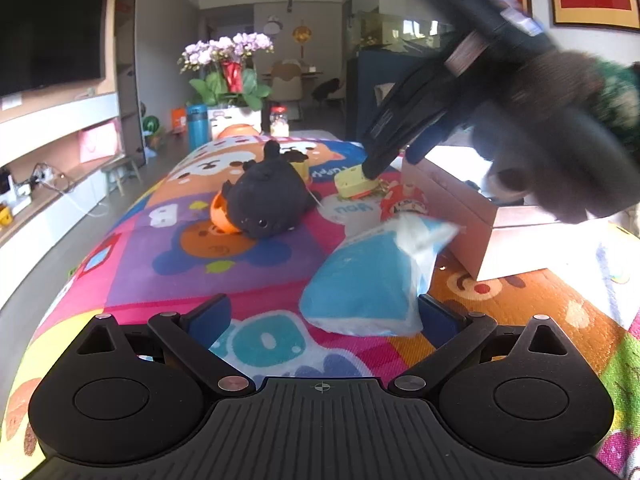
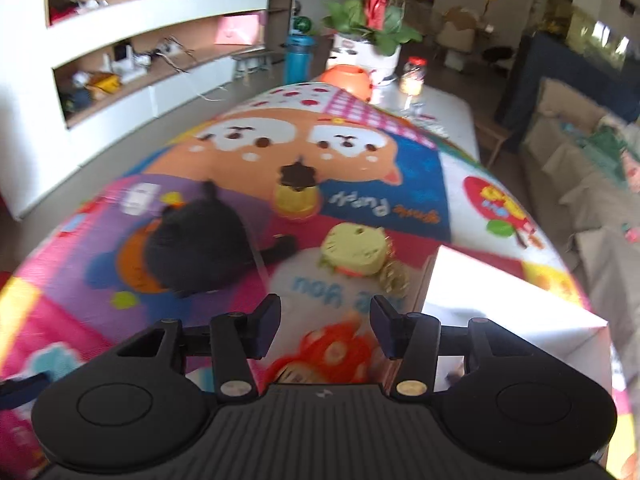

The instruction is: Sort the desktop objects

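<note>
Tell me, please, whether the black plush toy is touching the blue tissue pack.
Apart: the left wrist view shows bare mat between the black plush toy and the blue tissue pack.

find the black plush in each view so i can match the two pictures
Left wrist: black plush lies left of centre, mid-height, on the mat, left of the yellow toy.
Right wrist: black plush lies left of centre, blurred, just past the left finger, again left of the yellow toy.
Shared landmark: the orchid pot at the table's far end.
</note>
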Tool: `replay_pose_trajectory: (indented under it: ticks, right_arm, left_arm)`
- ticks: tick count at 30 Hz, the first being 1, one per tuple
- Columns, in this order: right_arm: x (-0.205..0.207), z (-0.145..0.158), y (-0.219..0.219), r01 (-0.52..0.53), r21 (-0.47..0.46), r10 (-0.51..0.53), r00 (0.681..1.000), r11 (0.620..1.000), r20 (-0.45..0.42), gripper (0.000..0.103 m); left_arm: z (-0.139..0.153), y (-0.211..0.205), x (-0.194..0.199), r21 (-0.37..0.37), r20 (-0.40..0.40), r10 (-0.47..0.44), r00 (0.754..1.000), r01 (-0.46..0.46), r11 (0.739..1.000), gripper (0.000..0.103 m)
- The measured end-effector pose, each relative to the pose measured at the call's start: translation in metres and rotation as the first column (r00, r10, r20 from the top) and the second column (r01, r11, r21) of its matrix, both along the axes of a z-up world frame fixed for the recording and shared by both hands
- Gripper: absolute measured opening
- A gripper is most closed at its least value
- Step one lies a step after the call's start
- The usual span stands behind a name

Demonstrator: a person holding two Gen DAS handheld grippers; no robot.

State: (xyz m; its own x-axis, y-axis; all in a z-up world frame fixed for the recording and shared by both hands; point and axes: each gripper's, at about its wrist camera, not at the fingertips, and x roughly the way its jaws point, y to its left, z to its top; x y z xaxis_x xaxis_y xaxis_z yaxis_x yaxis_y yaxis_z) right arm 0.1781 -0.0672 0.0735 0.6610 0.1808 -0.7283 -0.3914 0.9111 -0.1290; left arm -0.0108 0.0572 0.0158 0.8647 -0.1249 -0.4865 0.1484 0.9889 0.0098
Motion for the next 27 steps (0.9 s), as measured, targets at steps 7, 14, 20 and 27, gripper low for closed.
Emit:
replay_pose_trajectory:
  ticks: [7, 14, 20, 27]
  right_arm:
    - [0.016, -0.021, 0.01, -0.014, -0.034, 0.011, 0.997, 0.999, -0.075, 0.034]
    - [-0.066, -0.013, -0.014, -0.174, 0.056, 0.18, 0.976, 0.983, -0.12, 0.034]
    - [-0.127, -0.002, -0.059, -0.176, 0.187, 0.202, 0.971, 0.966, -0.125, 0.034]
    - [-0.157, 0.02, -0.154, 0.133, 0.212, -0.163, 0.978, 0.968, 0.129, 0.051]
  left_arm:
    - [0.001, 0.008, -0.003, -0.026, -0.025, 0.0, 1.0, 0.0, 1.0, 0.101]
    - [0.001, 0.029, -0.009, -0.043, -0.068, 0.068, 0.995, -0.071, 0.997, 0.101]
    - [0.002, 0.024, -0.016, -0.014, -0.079, 0.061, 0.995, -0.062, 0.998, 0.101]
    - [0.001, 0.011, -0.021, 0.003, -0.108, 0.012, 0.994, -0.012, 1.0, 0.101]
